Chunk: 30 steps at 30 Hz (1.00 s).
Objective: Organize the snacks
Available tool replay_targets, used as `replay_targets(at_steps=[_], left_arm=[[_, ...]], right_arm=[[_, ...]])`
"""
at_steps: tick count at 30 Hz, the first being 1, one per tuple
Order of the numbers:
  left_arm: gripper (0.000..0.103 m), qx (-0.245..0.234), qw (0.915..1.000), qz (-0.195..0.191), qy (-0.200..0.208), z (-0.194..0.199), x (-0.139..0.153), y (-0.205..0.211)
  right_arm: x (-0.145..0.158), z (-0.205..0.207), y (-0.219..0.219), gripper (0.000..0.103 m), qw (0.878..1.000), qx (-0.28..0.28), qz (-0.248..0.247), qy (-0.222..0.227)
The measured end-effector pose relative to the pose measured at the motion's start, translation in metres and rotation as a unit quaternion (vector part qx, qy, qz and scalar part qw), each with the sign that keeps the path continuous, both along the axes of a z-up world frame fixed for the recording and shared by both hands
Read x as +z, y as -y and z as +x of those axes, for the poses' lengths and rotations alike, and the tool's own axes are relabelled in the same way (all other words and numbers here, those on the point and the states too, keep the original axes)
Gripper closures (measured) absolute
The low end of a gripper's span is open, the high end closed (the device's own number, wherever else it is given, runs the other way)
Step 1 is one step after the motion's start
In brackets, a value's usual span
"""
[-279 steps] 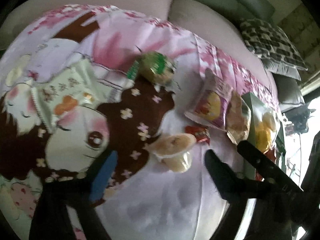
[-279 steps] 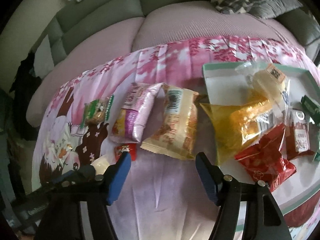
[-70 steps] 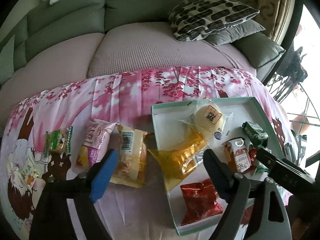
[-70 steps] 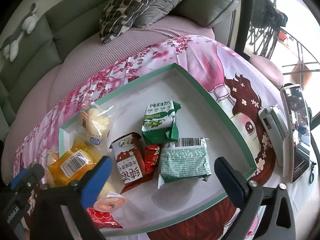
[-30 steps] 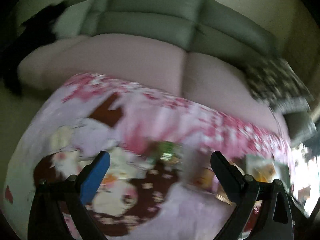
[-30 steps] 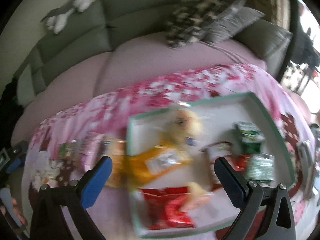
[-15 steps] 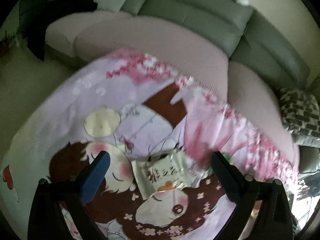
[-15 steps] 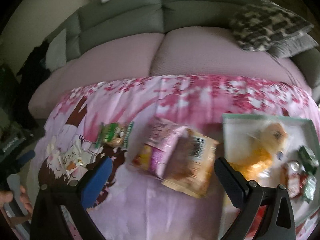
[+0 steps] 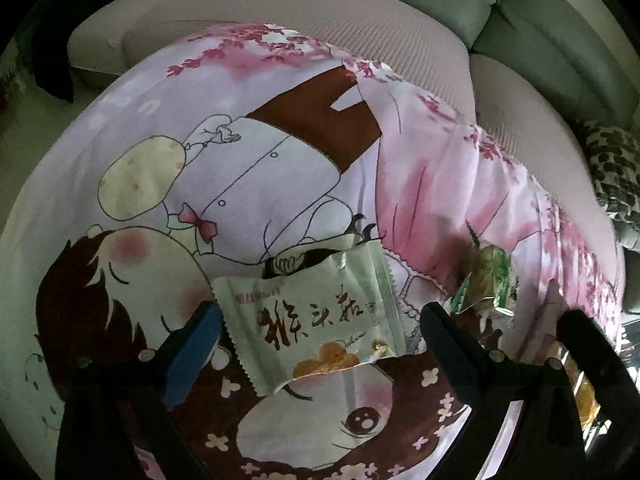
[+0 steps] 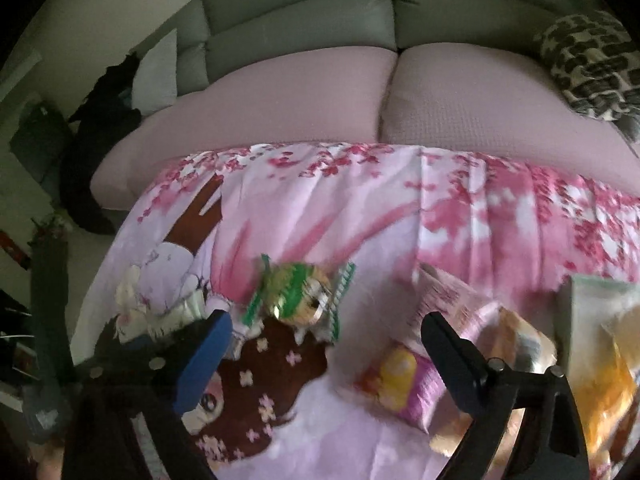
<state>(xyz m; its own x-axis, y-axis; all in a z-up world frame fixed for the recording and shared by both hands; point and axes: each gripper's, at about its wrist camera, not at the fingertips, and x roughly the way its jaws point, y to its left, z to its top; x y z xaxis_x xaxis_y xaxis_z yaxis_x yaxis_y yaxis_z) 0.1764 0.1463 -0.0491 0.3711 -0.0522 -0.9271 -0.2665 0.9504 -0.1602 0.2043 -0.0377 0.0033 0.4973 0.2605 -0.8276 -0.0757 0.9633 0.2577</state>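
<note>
Left tongs (image 9: 320, 332): jaws spread wide, gripping nothing. A pale green snack packet (image 9: 316, 320) lies flat between them on the tabletop (image 9: 280, 92), which is covered by a pink cartoon-print cloth (image 9: 440, 168). The blue left finger (image 9: 192, 344) sits just beside the packet's left serrated edge; whether it touches cannot be told. The black right finger (image 9: 452, 344) stands slightly clear of the right edge. The packet's long axis runs left to right across the jaws, tilted so its right end lies farther toward the sofa-side edge. It bears brown characters and an orange food picture near its lower edge, print upright to the camera.

Further right, a small wrapped snack with green ends (image 9: 488, 280) lies near the right finger, partly hidden and blurred.

Right tongs (image 10: 324, 340): jaws wide apart, having just narrowed a little, with nothing held. The same green-ended snack (image 10: 300, 300) lies on the cloth between the fingers, nearer the blue one, its long axis roughly left to right. To the right, a pink packet with a yellow picture (image 10: 412, 376) lies partly behind the black finger (image 10: 452, 356). A tan packet (image 10: 520, 344) lies against it, then a tray (image 10: 580, 292) at the frame's right edge.
</note>
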Motion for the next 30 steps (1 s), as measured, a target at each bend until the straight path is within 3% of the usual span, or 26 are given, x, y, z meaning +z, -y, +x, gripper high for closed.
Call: replay_targets(at_steps=[4,13,23,30], left_arm=[[0.014,-0.004,0.9995,0.028,-0.014,0.003,-0.005,0.005],[0.034,-0.001,0.9989,0.046,-0.008,0.003,-0.004,0.009],[0.041,0.010,0.9982,0.060,-0.004,0.001,0.003,-0.002],[0.049,0.011,0.9982,0.059,0.005,-0.004,0.011,-0.002]], right_arm=[[-0.015,0.019,-0.007,0.015,0.999,0.003,0.026,-0.031],[-0.033,0.034,-0.025,0.023,0.998,0.009,0.002,-0.065],[-0.042,0.032,-0.032,0.046,0.997,0.010,-0.021,-0.070],[-0.032,0.011,-0.022,0.047,0.998,0.001,-0.005,-0.061]])
